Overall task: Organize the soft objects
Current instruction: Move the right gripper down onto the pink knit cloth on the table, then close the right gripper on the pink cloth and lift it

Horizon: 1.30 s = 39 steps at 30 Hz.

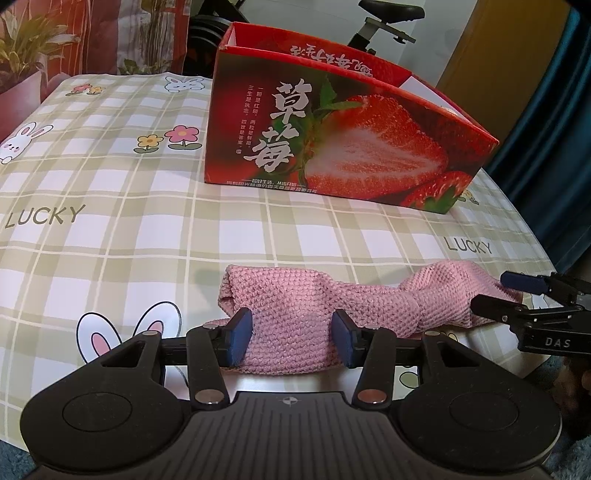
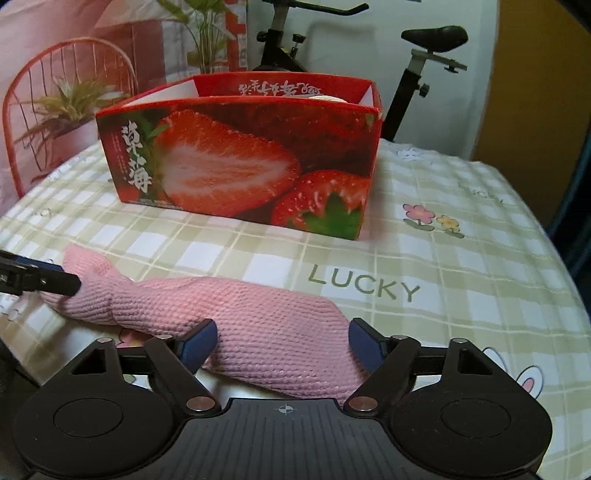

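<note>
We have a pink knitted cloth point(image 1: 295, 314) lying low in the middle of both pictures, on the table near us. Our left gripper point(image 1: 291, 339) has its two blue pads on each side of one end, wide apart, with the knit bulging between them, so it looks open and not squeezing yet. Our right gripper point(image 2: 282, 343) is the same at the other end: pads spread, cloth in between, not pinched.

What could go wrong? The cloth is soft and floppy. If we close on just the top layer, it may slip out when we lift. If one side grabs and the other does not, the cloth may hang and drag on the table. The red strawberry box point(image 1: 332, 122) stands in the upper middle of both pictures, well behind the cloth. Its walls are tall, so a hanging cloth could catch on the rim or push the box away.

The table has a checked tablecloth point(image 1: 110, 229) with bunnies, flowers and the word LUCKY. It looks smooth, so things may slide. Behind, at the top of the right picture, we see an exercise bike point(image 2: 413, 62), a red wire chair point(image 2: 70, 92) and a plant point(image 2: 207, 33).
</note>
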### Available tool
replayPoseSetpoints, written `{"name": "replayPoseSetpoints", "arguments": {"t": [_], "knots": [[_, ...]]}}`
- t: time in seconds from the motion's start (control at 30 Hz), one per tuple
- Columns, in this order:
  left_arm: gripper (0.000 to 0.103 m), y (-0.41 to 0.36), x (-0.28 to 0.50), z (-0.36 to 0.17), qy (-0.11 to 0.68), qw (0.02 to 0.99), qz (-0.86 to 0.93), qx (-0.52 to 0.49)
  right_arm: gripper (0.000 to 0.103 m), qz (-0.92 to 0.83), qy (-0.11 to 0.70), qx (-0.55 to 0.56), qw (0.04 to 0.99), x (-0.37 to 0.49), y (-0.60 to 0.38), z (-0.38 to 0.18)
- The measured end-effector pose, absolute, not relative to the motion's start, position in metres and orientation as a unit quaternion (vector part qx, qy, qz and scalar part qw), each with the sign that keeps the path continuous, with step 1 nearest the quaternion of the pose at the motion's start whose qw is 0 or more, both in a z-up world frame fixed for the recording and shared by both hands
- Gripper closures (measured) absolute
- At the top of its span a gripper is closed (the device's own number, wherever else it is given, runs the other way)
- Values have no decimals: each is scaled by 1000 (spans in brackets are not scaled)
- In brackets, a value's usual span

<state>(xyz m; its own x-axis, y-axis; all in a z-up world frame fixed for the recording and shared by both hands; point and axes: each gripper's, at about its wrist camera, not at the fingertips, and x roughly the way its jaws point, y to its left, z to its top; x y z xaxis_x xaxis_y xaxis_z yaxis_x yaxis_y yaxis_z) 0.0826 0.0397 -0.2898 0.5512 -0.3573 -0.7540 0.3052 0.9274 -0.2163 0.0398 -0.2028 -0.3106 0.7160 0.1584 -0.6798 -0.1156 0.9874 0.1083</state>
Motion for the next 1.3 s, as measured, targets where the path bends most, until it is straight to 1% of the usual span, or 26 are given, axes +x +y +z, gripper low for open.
{"name": "replayPoseSetpoints", "arguments": {"t": [0.17, 0.23, 0.3, 0.47, 0.57, 0.63, 0.77, 0.83, 0.9, 0.93, 1.0, 1.07, 1.13, 1.3], "knots": [[53, 41, 83, -290, 434, 880, -188, -32, 26, 61, 387, 33, 919, 45, -203, -318], [53, 39, 82, -290, 434, 881, -188, -32, 24, 52, 389, 39, 919, 46, -205, -320], [53, 39, 82, -290, 434, 881, -187, -30, 21, 48, 390, 42, 919, 45, -206, -321], [52, 38, 82, -290, 434, 881, -187, -30, 19, 51, 393, 34, 917, 45, -205, -324], [52, 38, 82, -290, 434, 881, -187, -28, 20, 55, 393, 31, 917, 46, -204, -324], [51, 38, 82, -290, 434, 881, -187, -27, 24, 60, 391, 30, 918, 46, -204, -324], [49, 36, 81, -291, 433, 881, -189, -21, 42, 80, 387, 30, 918, 45, -201, -322], [48, 35, 81, -291, 433, 881, -190, -17, 47, 87, 385, 28, 918, 44, -200, -322], [48, 35, 81, -291, 433, 881, -190, -16, 60, 98, 383, 32, 918, 43, -199, -321], [48, 35, 81, -291, 433, 881, -190, -16, 64, 105, 382, 34, 918, 43, -199, -320], [48, 35, 82, -290, 433, 881, -190, -17, 79, 120, 381, 39, 916, 43, -197, -320], [48, 35, 81, -290, 433, 881, -189, -15, 84, 130, 379, 39, 915, 42, -195, -319], [48, 34, 81, -290, 433, 881, -188, -12, 85, 132, 378, 38, 916, 42, -195, -319], [47, 35, 82, -290, 434, 881, -187, -8, 85, 134, 377, 45, 915, 42, -196, -320]]}}
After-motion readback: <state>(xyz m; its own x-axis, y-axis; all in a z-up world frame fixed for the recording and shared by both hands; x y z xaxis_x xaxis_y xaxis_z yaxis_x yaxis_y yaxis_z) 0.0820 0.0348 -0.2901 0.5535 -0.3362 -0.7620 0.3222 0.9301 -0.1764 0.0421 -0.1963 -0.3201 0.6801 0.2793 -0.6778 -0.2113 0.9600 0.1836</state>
